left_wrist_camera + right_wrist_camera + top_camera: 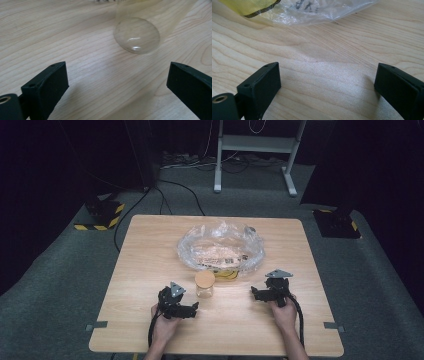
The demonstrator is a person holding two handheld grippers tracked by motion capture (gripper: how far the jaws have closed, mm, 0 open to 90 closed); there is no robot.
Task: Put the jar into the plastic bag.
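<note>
1. Looking down from the high view, the small glass jar (pixel 205 284) with its cork lid stands upright on the wooden table (pixel 150 250), just in front of the clear plastic bag (pixel 220 246). The left gripper (pixel 194 308) rests on the table near the jar, a little nearer the person and to the jar's left, its jaws pointing across towards the jar's base. The right gripper (pixel 254 292) lies on the other side, farther from the jar, jaws pointing inward as well. So the left one is the nearer of the two, and the jar lies ahead of it and slightly to one side.

2. From the left gripper view, the jar (pixel 137 32) rises just beyond the jaws and off to the right of their centre line, its round glass bottom sitting on the wood. The jaws stand wide apart with nothing between them. The jar's long axis is vertical, so I judge a sideways grip around its body would need the gripper to slide forward and shift a touch right.

3. From the right gripper view, the jaws are likewise spread and hold nothing; bare wood lies between them. Ahead lies the edge of the bag (pixel 317 11), with something yellow inside it at the upper left, near but not touching the jaws.
</note>
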